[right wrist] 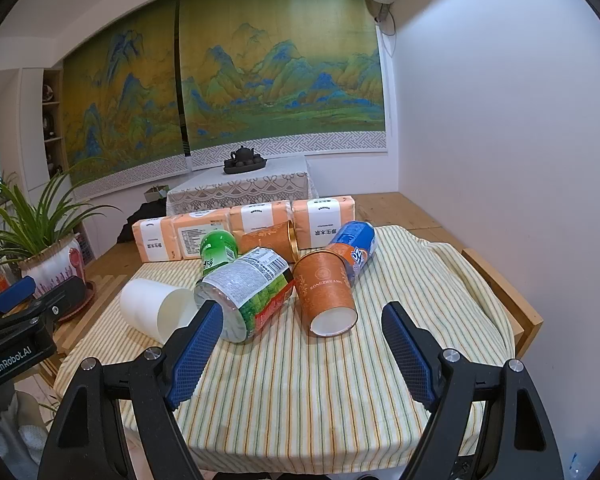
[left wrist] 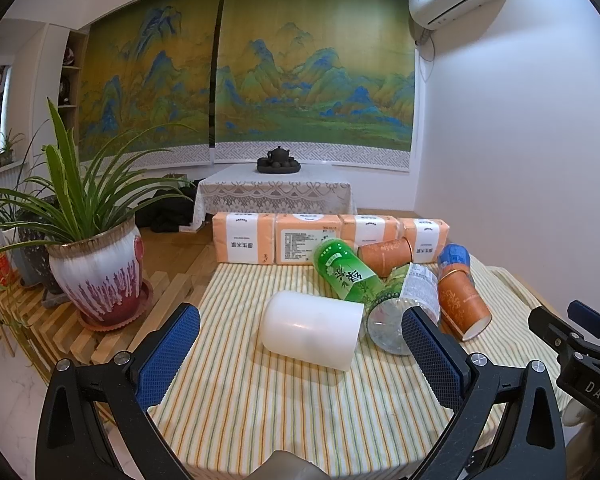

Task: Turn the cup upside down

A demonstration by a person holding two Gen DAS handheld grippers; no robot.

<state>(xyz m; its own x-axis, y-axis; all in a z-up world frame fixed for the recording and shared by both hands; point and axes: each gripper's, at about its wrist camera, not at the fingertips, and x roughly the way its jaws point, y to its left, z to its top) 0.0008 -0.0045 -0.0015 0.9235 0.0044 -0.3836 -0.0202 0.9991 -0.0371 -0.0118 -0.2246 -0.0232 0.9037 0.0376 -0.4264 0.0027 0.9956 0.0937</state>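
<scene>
Striped tablecloth (left wrist: pixel 260 400) is strewn with tipped containers; white cup (left wrist: pixel 312 330) lies sideways, ungrasped. Left gripper (left wrist: pixel 300 356) and right gripper (right wrist: pixel 300 344) are held open; approach is likely needed next.

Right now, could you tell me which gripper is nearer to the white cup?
Left. The left gripper faces the white cup, which lies between its open fingers. The right gripper is off to the cup's right, facing the orange cup.

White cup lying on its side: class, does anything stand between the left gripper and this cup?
Nothing visible does. The left gripper is open, and only bare striped tablecloth lies before the white cup. The clear bottle lies beside it.
</scene>
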